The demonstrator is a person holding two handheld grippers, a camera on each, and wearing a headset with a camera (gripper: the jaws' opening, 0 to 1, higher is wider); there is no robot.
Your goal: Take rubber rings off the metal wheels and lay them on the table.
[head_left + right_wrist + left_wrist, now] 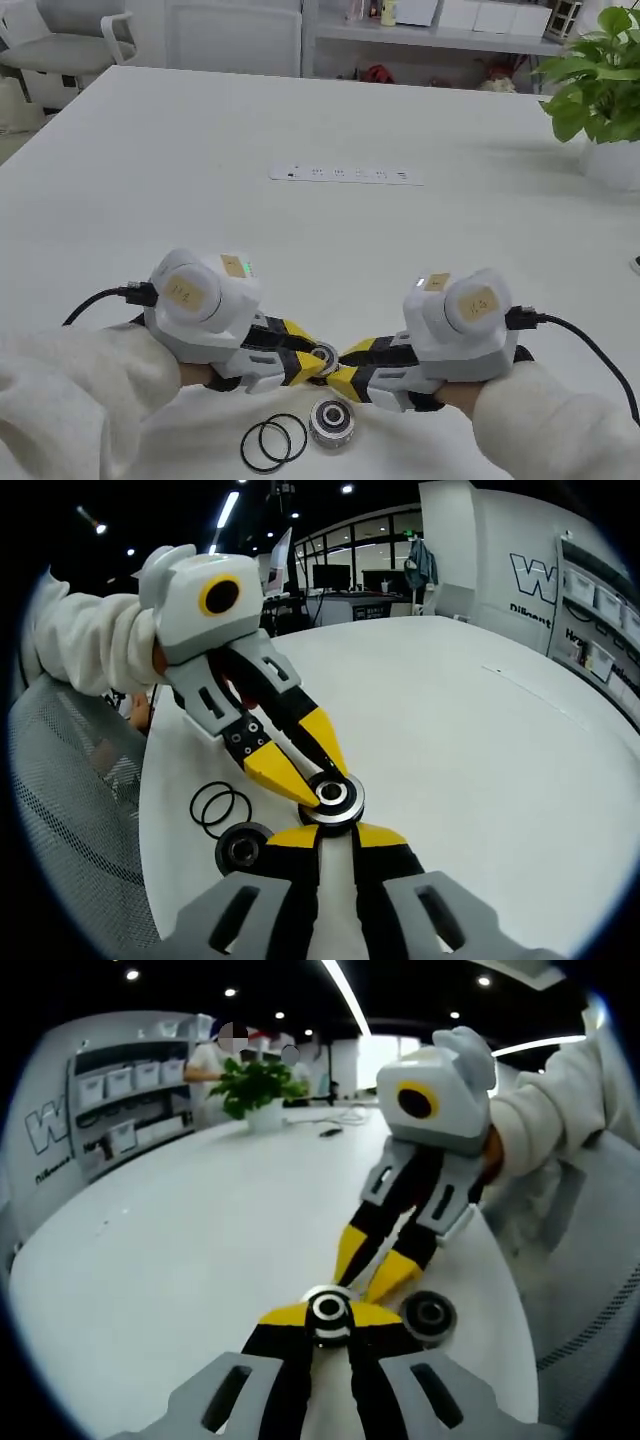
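Observation:
A small metal wheel (323, 355) with a black rubber ring on it is held just above the white table (300, 130), near its front edge. My left gripper (316, 363) is shut on this wheel (330, 1312). From the other side, my right gripper (338, 368) has its yellow tips closed on the wheel's (333, 798) near rim, where the ring runs. A second wheel (331, 422) lies flat on the table just below them. Two loose black rubber rings (272, 440) lie overlapping to its left.
A white power strip (345, 175) lies mid-table. A potted plant (598, 75) stands at the far right corner. An office chair (70, 45) and shelves stand beyond the far edge. A black cable trails from each gripper over the table's front.

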